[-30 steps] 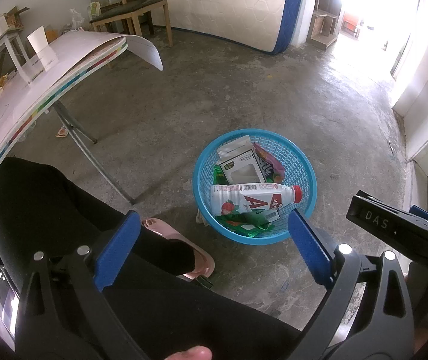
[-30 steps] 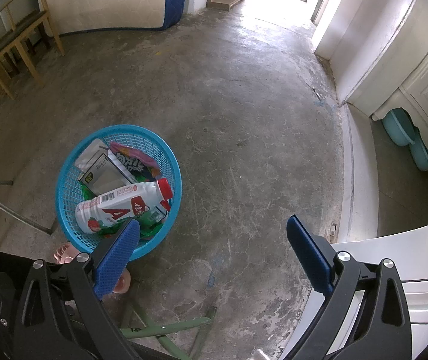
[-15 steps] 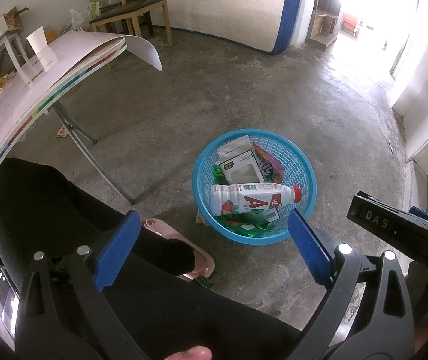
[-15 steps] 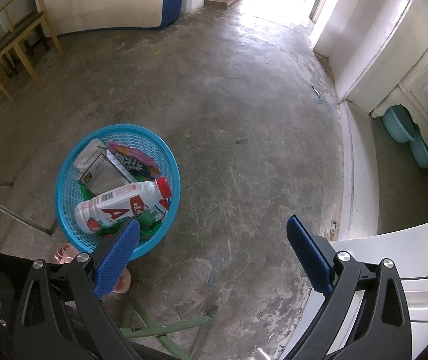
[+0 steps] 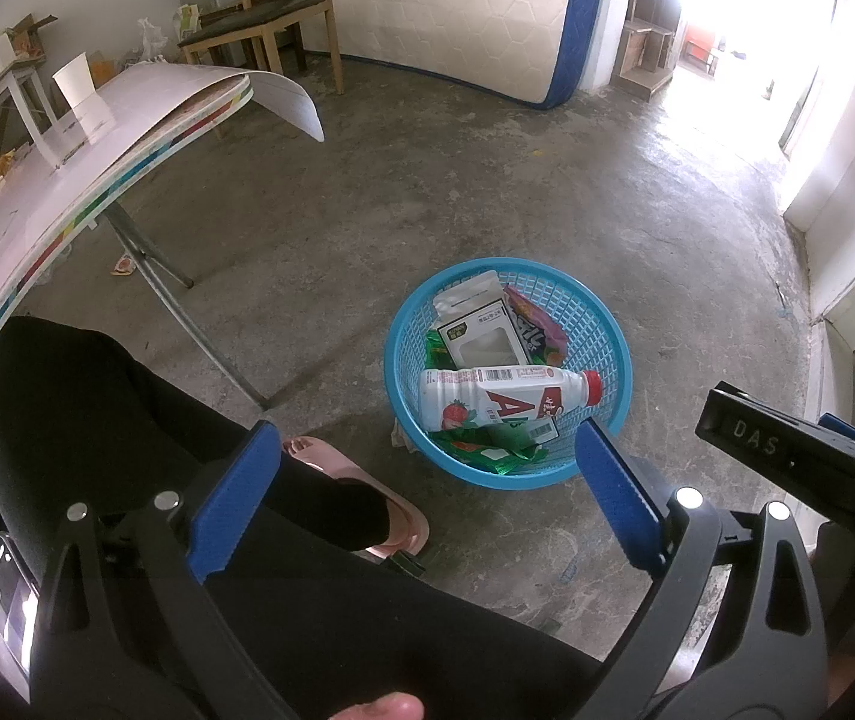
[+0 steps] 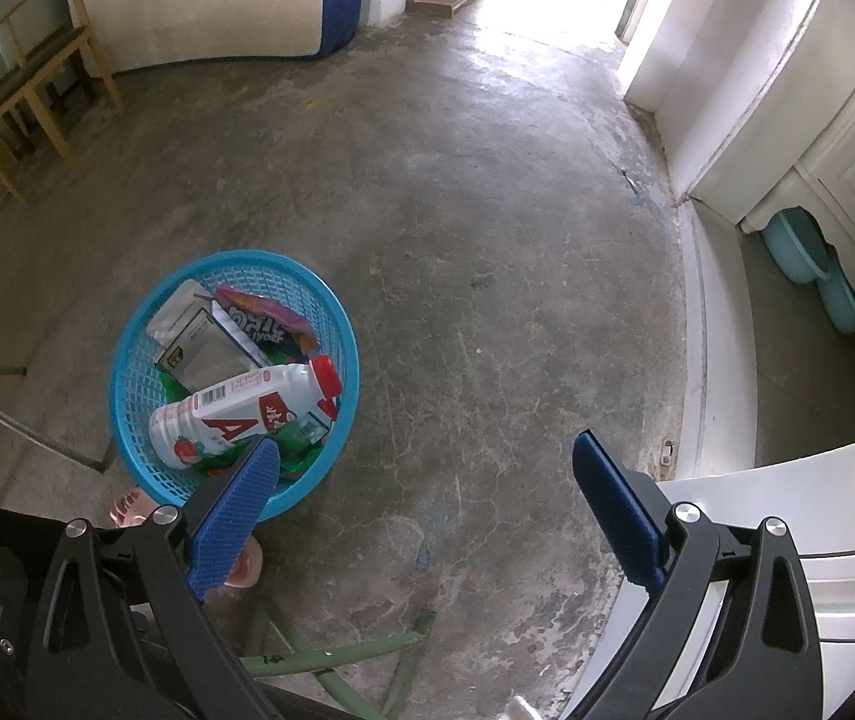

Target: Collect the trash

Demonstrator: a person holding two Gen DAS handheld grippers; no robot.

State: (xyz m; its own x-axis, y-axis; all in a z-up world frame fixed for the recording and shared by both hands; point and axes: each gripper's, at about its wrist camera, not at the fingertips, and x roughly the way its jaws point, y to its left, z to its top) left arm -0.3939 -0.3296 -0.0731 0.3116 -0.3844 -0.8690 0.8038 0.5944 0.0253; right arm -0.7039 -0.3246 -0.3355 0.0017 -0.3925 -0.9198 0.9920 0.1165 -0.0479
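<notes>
Both grippers are spread wide and hold nothing. Left gripper (image 5: pixel 427 480) hangs above the person's dark-clad leg (image 5: pixel 127 420); right gripper (image 6: pixel 424 498) hangs over bare concrete floor (image 6: pixel 487 240). Beyond the fingertips, a blue basket (image 5: pixel 601 324) stands on the floor, containing a white bottle (image 5: pixel 499 399) with red cap lying across a carton (image 5: pixel 481 342) and wrappers (image 5: pixel 532 324).

Bare concrete floor (image 6: pixel 487 240), mattress (image 5: pixel 457 12) against wall, doorway glare hides, perhaps, outdoors.
</notes>
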